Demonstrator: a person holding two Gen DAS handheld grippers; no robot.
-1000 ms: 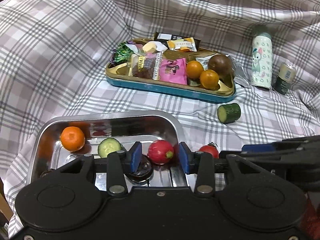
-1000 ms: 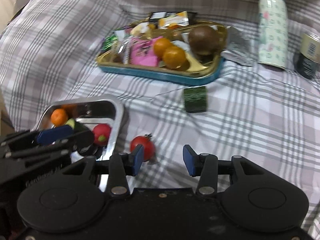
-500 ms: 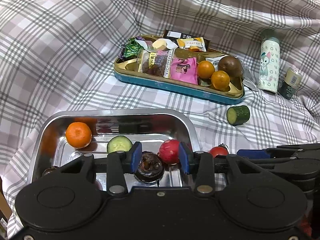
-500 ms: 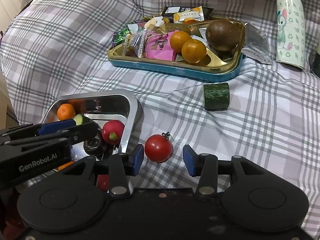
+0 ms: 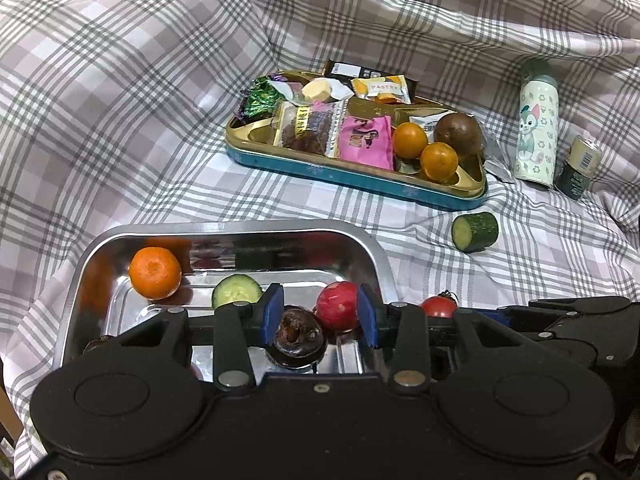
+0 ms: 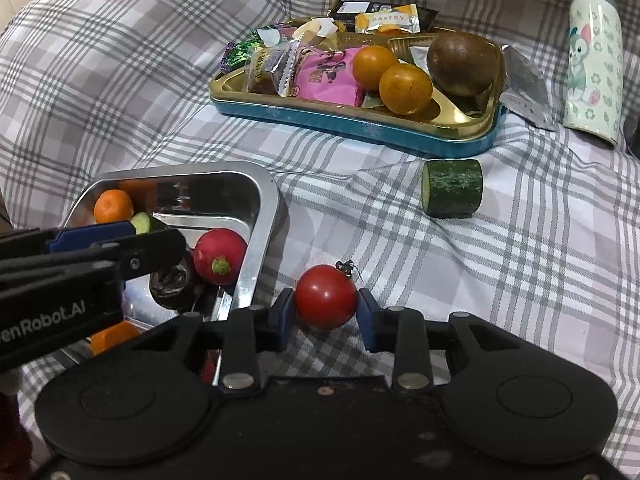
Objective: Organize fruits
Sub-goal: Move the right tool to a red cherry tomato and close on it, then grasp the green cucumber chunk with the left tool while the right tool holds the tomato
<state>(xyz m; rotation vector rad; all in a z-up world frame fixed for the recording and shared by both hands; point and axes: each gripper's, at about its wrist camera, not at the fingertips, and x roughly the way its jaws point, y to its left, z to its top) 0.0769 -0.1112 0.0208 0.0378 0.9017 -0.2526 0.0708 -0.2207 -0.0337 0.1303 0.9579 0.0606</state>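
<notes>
Rumpled plaid cloth (image 6: 520,264), grey and lilac on white, is spread under everything. Nearest, one smooth red cherry tomato (image 6: 326,302) with a dried stalk is pinched on the cloth between the blue pads of the right gripper (image 6: 325,312), whose jaws have just been closing onto it. Just left of it, one shiny rectangular steel tray (image 5: 372,248) with rounded corners is seen, over which the left gripper (image 5: 320,316) is held partly open; a dark wrinkled round fruit (image 5: 298,338) and one red radish (image 5: 338,310) lie between its pads, neither visibly pressed. One dimpled tangerine (image 5: 155,267) and one cucumber slice (image 5: 237,290) are also counted in that tray; a further orange patch under the left gripper cannot be identified. Farther off, one stubby cucumber chunk (image 6: 453,188) lies alone on the cloth. Beyond it, one gold-lined teal tin (image 6: 360,124) is filled with crinkly wrapped snacks (image 6: 324,74), two glossy orange fruits (image 6: 405,89) and one brown round fruit (image 6: 460,63). At far right, one printed bottle (image 5: 536,128) and one small can (image 5: 578,170) are found.
</notes>
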